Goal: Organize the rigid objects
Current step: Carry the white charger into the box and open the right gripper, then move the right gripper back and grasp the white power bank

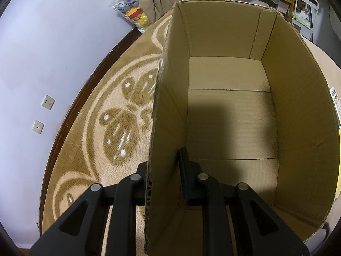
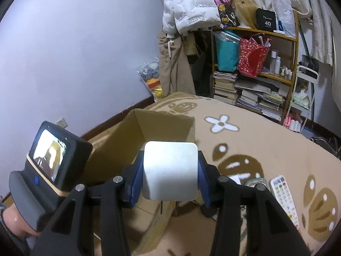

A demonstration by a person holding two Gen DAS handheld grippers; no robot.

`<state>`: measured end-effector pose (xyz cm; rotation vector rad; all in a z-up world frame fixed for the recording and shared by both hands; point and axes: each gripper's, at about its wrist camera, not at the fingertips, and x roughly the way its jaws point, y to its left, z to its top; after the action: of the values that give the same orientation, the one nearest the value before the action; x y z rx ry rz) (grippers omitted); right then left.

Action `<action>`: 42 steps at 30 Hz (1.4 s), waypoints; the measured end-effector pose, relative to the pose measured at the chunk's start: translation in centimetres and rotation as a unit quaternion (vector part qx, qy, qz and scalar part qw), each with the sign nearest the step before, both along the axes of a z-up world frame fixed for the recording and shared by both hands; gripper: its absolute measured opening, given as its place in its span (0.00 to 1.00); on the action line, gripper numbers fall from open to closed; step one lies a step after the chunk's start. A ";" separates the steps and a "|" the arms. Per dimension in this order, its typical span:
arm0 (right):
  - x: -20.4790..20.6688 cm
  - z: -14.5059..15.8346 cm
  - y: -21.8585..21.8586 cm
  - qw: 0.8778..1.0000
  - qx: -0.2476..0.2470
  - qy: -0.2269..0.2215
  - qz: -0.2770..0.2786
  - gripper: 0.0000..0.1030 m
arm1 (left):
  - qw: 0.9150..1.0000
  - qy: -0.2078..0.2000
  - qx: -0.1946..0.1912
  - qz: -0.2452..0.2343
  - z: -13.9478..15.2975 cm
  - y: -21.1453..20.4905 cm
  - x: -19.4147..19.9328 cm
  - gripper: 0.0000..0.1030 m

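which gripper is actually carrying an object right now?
The right gripper: its blue pads are clamped on a silver square-faced block above the cardboard box. The left gripper only straddles the box's wall.

Both views are lit by soft, dim indoor light with a cool violet cast on the wall [image 1: 42,42]. Inside the cardboard box [image 1: 230,115] a broad dark shadow lies across the floor toward 6 o'clock. The white square block [image 2: 170,170] is glaringly overexposed (its surface detail washed out). Fisheye distortion bends the carpet [image 2: 266,132] and the walls strongly, with black vignetting at 10 and 2 o'clock; the far shelf [image 2: 266,64] looks slightly soft.
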<state>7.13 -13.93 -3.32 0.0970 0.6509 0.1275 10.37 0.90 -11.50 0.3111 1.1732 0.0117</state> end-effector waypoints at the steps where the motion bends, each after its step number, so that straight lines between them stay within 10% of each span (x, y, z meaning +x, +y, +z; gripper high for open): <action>1: 0.2 0.0 0.1 1.000 0.005 -0.001 0.002 0.47 | 1.000 0.000 0.000 0.000 0.0 0.0 0.0 0.17; 26: -0.3 -2.2 2.0 0.999 0.020 0.024 0.023 0.48 | 1.000 0.002 -0.004 0.002 -0.1 0.2 0.1 0.16; 35: -1.0 -1.4 0.7 1.000 0.019 0.008 0.004 0.79 | 1.000 0.003 -0.006 0.005 0.0 0.5 0.2 0.16; 42: 0.0 -2.1 -2.1 0.999 -0.006 0.023 -0.045 0.79 | 1.000 0.003 -0.003 0.004 0.0 0.5 0.1 0.16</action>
<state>7.11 -16.04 -5.39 0.1172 0.6930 0.0345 10.52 1.36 -11.47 0.3006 1.1809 0.0134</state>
